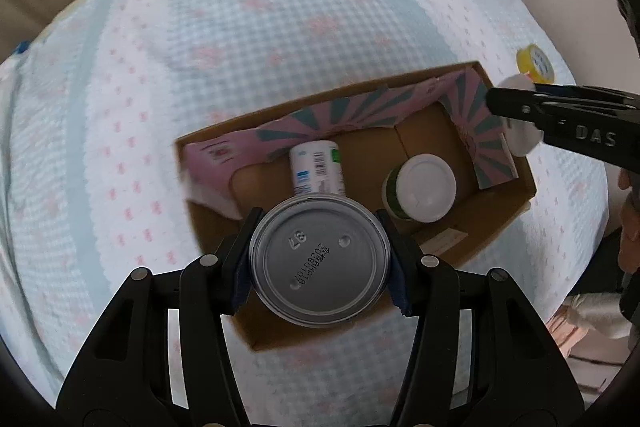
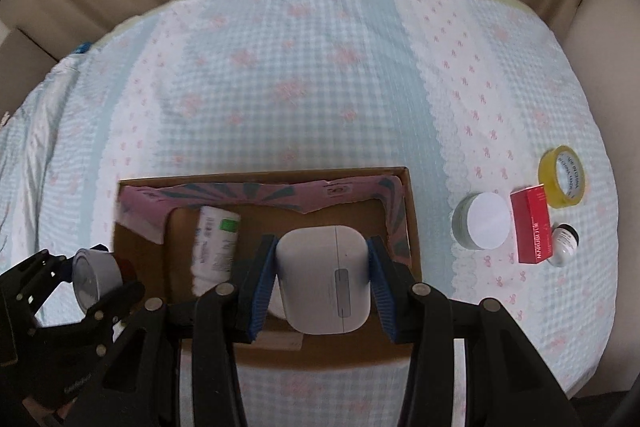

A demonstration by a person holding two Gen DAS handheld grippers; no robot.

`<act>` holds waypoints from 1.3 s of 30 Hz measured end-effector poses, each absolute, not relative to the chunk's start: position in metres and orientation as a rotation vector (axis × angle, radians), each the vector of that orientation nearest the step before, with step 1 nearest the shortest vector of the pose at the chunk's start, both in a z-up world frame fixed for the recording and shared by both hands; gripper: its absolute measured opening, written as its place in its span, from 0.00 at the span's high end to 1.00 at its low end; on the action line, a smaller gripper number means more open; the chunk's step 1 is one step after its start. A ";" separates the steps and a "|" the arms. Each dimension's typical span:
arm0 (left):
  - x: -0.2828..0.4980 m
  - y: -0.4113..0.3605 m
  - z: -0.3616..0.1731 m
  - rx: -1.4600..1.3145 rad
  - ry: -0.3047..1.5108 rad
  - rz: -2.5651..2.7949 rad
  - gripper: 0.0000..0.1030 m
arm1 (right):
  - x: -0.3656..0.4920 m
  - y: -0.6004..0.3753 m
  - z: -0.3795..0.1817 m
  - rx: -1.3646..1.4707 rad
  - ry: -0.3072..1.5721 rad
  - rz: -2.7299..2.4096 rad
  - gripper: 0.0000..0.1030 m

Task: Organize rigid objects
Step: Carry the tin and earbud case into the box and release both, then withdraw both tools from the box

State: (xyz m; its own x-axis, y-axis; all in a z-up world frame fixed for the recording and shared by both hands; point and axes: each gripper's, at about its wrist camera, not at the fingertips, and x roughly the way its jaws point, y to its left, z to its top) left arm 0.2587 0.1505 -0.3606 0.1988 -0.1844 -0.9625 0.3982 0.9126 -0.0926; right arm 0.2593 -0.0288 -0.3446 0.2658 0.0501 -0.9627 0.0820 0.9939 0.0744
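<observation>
A can (image 1: 320,261) and white case (image 2: 325,279) sit clamped between jaws above the box (image 2: 414,227).

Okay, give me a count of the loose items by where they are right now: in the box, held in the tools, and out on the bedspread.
In the cardboard box: 2, white bottle, green jar
Held in the tools: 2, metal can in left tool, white case in right tool
On the bedspread: 4, white-lidded jar, red box, yellow tape, small vial
Total: 8
</observation>
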 end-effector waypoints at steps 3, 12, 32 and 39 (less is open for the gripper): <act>0.266 0.136 -0.373 0.200 1.334 -0.433 0.51 | 0.269 -0.033 -0.365 0.130 1.334 -0.026 0.60; 0.278 0.102 -0.416 0.265 1.409 -0.476 0.51 | 0.290 -0.045 -0.411 0.171 1.398 -0.016 0.60; 0.301 0.082 -0.401 0.222 1.361 -0.520 0.00 | 0.294 -0.044 -0.417 0.238 1.358 0.074 0.04; 0.294 0.093 -0.386 0.223 1.342 -0.476 0.00 | 0.282 -0.043 -0.402 0.241 1.335 0.072 0.03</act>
